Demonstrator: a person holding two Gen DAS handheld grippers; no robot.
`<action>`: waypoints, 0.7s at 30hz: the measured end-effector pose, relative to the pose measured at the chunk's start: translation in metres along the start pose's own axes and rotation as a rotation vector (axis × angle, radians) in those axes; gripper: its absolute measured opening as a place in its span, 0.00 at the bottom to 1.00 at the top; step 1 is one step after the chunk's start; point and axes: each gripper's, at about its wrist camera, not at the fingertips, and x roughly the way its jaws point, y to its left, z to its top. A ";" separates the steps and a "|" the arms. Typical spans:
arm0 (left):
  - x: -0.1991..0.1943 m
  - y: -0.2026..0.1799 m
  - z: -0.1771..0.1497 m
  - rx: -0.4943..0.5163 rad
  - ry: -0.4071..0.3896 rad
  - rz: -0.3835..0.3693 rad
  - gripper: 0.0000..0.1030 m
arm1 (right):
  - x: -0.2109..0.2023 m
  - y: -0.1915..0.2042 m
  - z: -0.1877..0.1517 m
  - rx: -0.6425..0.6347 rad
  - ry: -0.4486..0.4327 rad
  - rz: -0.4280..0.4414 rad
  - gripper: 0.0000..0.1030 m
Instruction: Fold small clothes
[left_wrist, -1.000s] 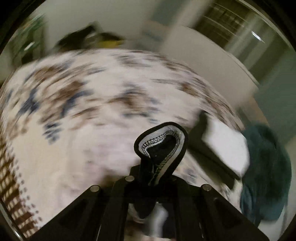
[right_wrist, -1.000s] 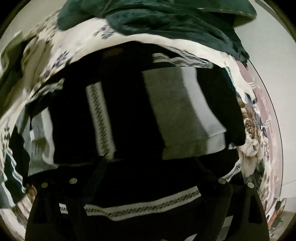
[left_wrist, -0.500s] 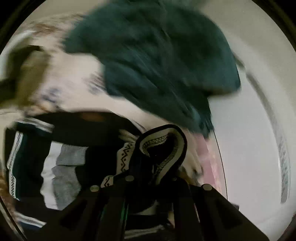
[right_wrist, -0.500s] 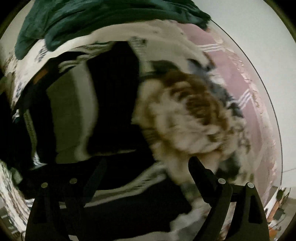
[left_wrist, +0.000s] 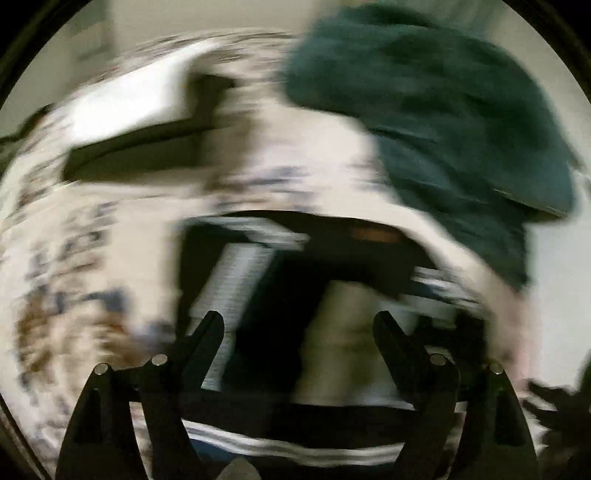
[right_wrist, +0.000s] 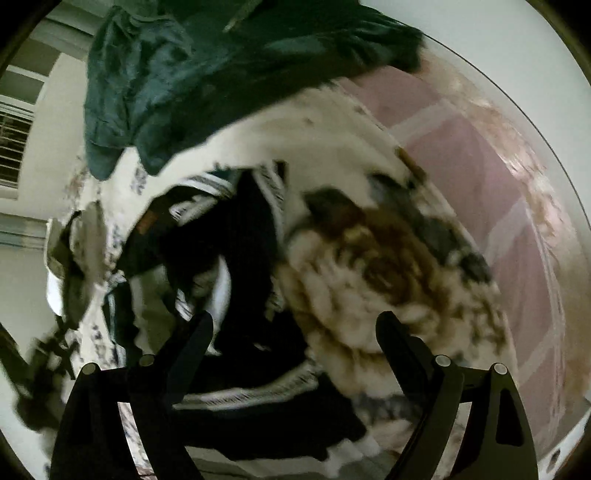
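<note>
A black garment with grey, white and patterned bands (left_wrist: 332, 295) lies on a floral bedspread (left_wrist: 92, 258); the left wrist view is motion-blurred. My left gripper (left_wrist: 297, 325) is open and empty just above the garment. In the right wrist view the same black garment (right_wrist: 240, 277) lies rumpled on the bedspread (right_wrist: 369, 277), left of a large brown flower print. My right gripper (right_wrist: 295, 325) is open and empty over the garment's lower edge.
A dark teal garment (left_wrist: 443, 110) lies heaped at the far side of the bed, also in the right wrist view (right_wrist: 203, 74). A folded black and white item (left_wrist: 140, 122) lies at far left. Pink sheet (right_wrist: 480, 166) borders the right side.
My left gripper held a black cuff with white stitching; it has let go and opened. The right gripper stayed open and swung right, then partly back. The garment looks more rumpled.
</note>
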 end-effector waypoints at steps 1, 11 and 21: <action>0.009 0.021 0.001 -0.029 0.020 0.042 0.80 | 0.004 0.008 0.006 -0.002 0.000 0.013 0.89; 0.093 0.075 -0.002 -0.062 0.138 0.180 0.80 | 0.101 0.107 0.059 0.008 0.122 0.110 0.34; 0.094 0.103 -0.004 -0.081 0.156 0.153 0.80 | 0.081 0.064 0.030 -0.105 0.140 -0.192 0.15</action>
